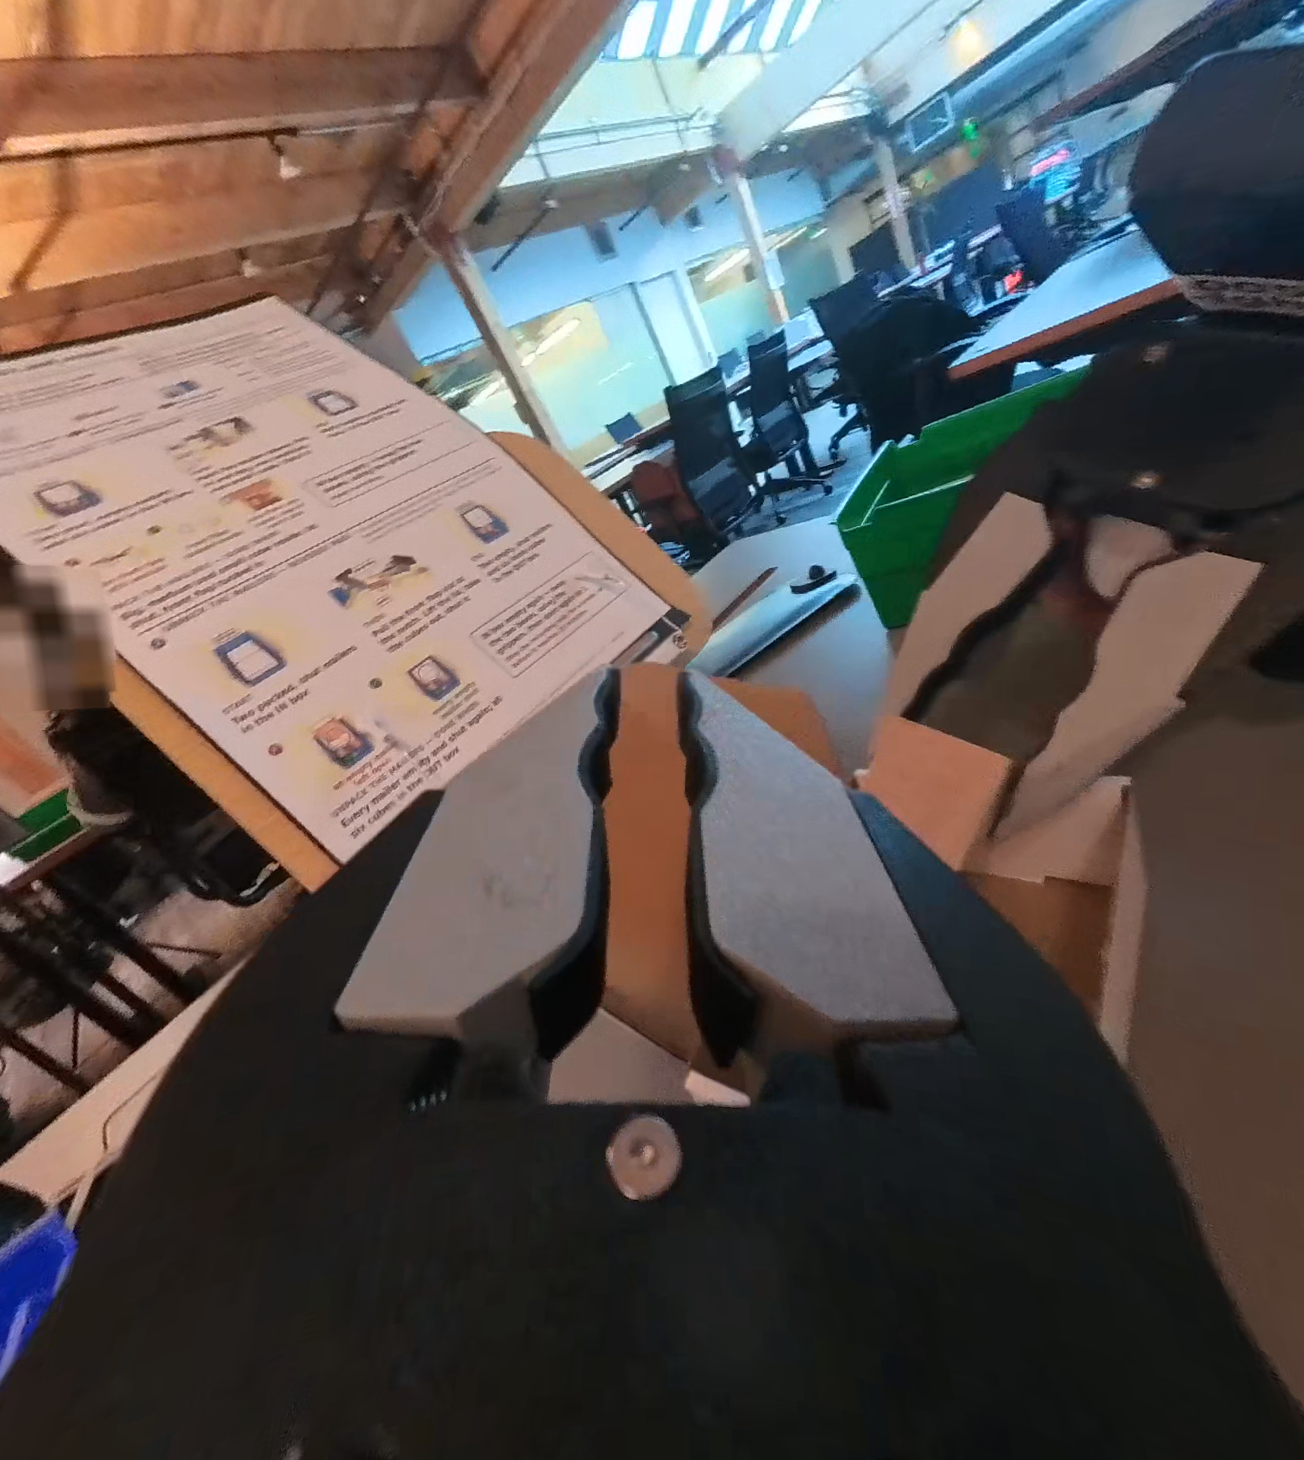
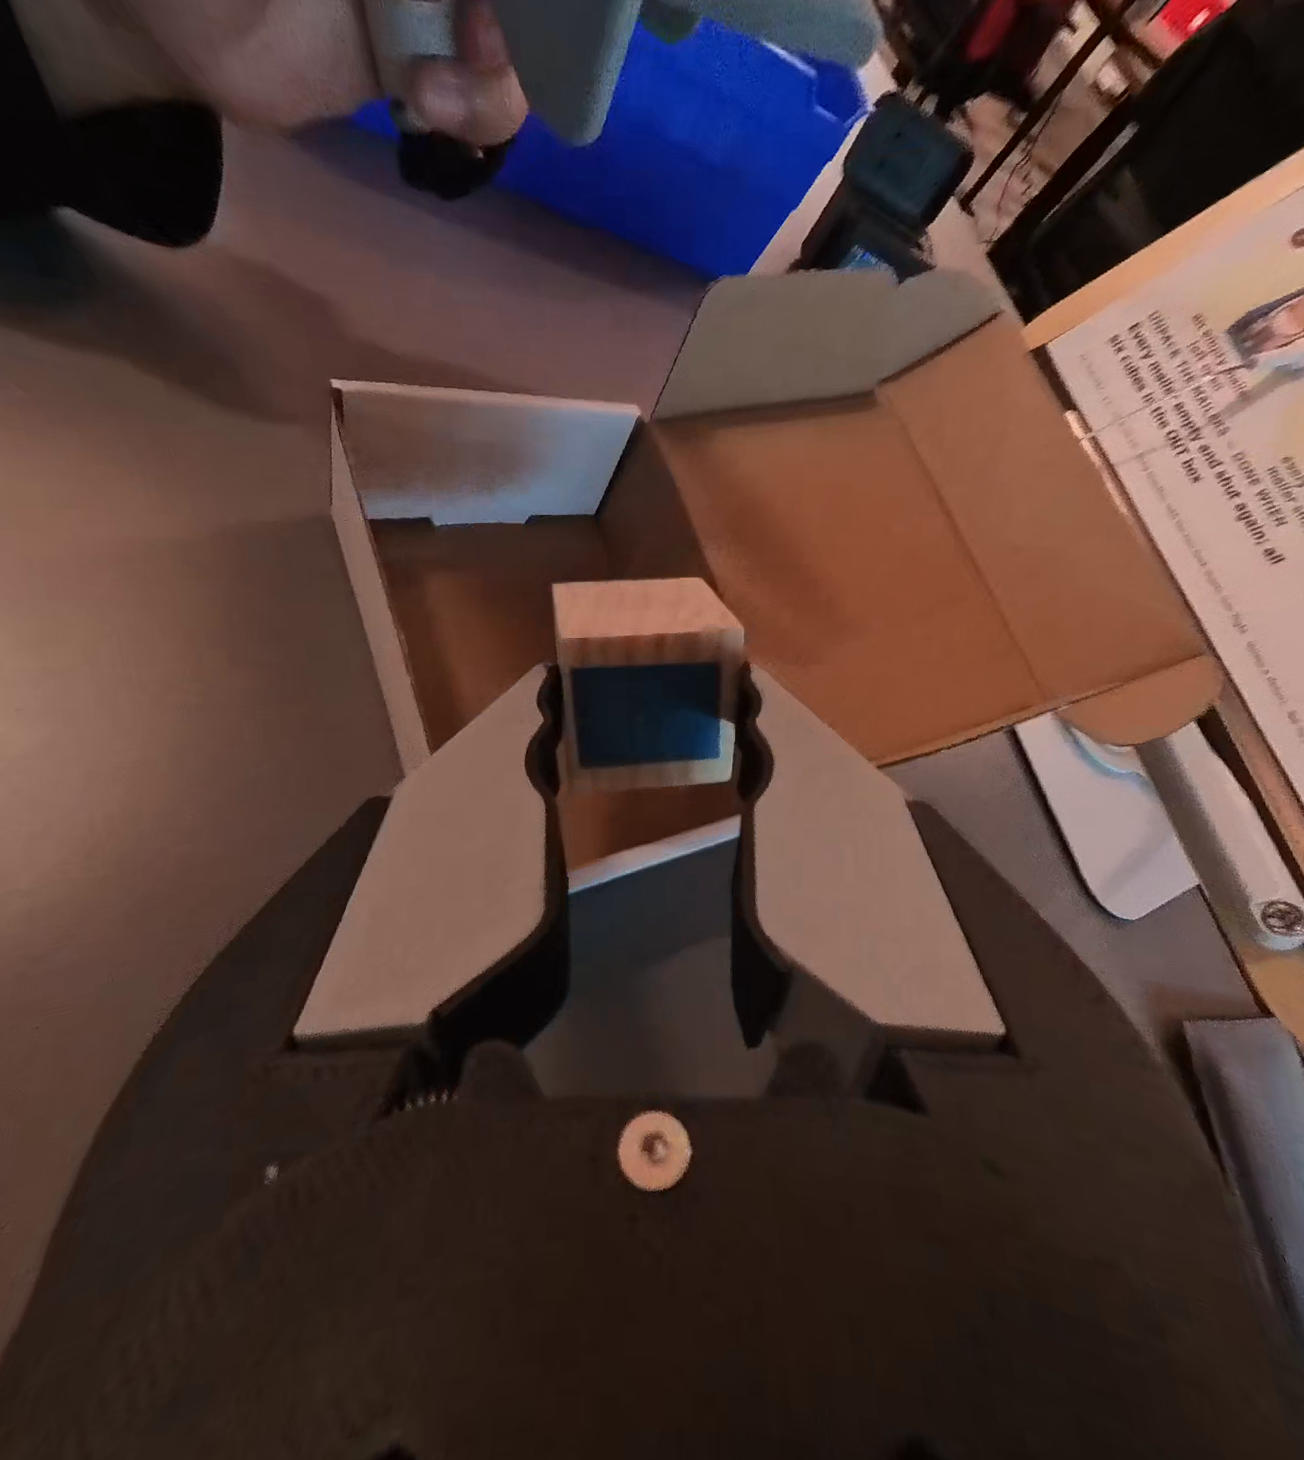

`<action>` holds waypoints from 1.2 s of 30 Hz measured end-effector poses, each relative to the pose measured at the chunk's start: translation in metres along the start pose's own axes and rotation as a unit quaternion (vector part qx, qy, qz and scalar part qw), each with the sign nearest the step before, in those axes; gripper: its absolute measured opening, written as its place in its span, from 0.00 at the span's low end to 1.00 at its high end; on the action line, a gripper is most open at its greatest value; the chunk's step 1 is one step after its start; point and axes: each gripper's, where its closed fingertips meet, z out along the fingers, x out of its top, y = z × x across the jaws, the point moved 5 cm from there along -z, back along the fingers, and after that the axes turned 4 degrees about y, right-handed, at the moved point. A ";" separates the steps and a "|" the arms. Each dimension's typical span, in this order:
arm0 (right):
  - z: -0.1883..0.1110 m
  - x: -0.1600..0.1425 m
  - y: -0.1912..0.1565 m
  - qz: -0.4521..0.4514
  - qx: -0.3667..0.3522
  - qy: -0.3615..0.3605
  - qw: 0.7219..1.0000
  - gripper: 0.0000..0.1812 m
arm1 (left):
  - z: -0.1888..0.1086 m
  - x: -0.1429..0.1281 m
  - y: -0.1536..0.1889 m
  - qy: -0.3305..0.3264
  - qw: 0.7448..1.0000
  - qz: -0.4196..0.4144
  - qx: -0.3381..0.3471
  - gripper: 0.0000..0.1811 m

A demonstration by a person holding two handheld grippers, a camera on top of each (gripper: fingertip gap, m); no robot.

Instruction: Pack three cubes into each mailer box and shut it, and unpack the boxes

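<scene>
Wooden cube (image 2: 644, 686) with a blue square face, centre frame, over an open mailer box (image 2: 396, 600): white outside, brown inside, lid (image 2: 909, 506) flung open toward the right of frame.

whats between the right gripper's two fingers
In the right wrist view, a wooden cube with a blue face, pinched by the right gripper over the open mailer box.

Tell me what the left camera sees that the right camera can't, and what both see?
Only the left view: the left gripper pinching the mailer's brown flap, a green bin and office chairs behind. Only the right view: the right gripper holding a wooden cube with a blue face over the open box, and a blue bin. Both: the mailer and the instruction sheet.
</scene>
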 end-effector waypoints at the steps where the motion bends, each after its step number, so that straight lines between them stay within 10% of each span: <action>1: -0.001 -0.001 -0.001 0.005 0.012 -0.002 1.000 0.23 | 0.001 -0.002 0.000 -0.008 1.000 -0.010 -0.001 0.05; 17: 0.006 -0.019 -0.017 -0.017 0.056 -0.057 0.997 0.17 | 0.021 -0.043 0.035 -0.139 0.985 -0.048 -0.089 0.06; 24: -0.011 0.002 0.005 0.045 0.017 0.054 0.997 0.10 | 0.020 -0.046 0.036 -0.153 0.981 -0.064 -0.097 0.05; 28: -0.035 0.009 0.042 0.128 -0.072 0.165 0.975 0.02 | 0.021 -0.050 0.037 -0.155 0.981 -0.068 -0.096 0.05; 36: -0.061 -0.044 0.103 0.334 -0.182 0.237 0.894 0.23 | 0.022 -0.063 0.025 -0.173 0.975 -0.123 -0.065 0.04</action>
